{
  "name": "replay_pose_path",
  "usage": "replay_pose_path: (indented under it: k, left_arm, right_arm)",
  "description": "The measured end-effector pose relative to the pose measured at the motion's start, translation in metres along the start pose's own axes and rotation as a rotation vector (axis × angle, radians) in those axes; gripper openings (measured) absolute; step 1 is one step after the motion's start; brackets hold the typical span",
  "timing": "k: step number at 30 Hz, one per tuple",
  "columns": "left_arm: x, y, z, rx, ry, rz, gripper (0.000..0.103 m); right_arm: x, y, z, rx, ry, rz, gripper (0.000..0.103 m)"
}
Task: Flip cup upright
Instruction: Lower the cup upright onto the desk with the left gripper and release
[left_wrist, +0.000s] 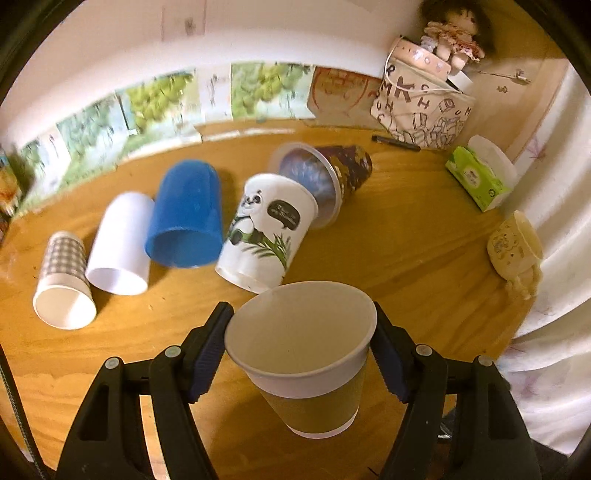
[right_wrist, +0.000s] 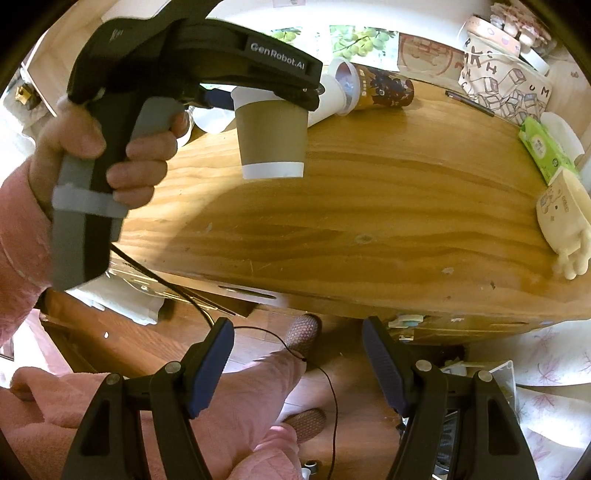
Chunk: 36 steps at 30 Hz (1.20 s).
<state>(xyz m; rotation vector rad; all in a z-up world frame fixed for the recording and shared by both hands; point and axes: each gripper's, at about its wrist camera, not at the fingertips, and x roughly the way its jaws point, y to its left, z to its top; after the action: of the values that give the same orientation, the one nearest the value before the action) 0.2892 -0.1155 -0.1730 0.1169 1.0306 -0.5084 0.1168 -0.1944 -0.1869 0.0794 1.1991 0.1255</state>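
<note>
Paper cup (left_wrist: 301, 354) looks light, thin-walled & easy to crush, so I'd grip just under the rolled rim w/ mild squeeze, as the left gripper (left_wrist: 301, 350) does now, clamped on it, mouth up, above the wooden table (left_wrist: 406, 240). Cup is white w/ a brown sleeve band, empty inside; right gripper (right_wrist: 297, 369) hangs spread apart & empty off the table edge
</note>
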Motion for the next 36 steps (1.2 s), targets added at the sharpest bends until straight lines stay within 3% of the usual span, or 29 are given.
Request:
replay_pose_path:
  k: [10,18,36]
  left_arm:
    - [0.006,-0.012,-0.018,0.081,-0.123,0.105,0.075]
    - [0.003,-0.019,-0.032,0.115,-0.204,0.133,0.075]
    - [-0.014,-0.03,-0.059,0.189,-0.198,0.151,0.076]
  right_arm:
    - [0.001,0.002,-0.004,-0.005,0.01,-0.004,0.073]
    - [0.002,0.0,-0.004,-0.001,0.012,-0.002,0.073]
    - [-0.006,-0.002,-0.011,-0.004,-0.009,-0.008,0.073]
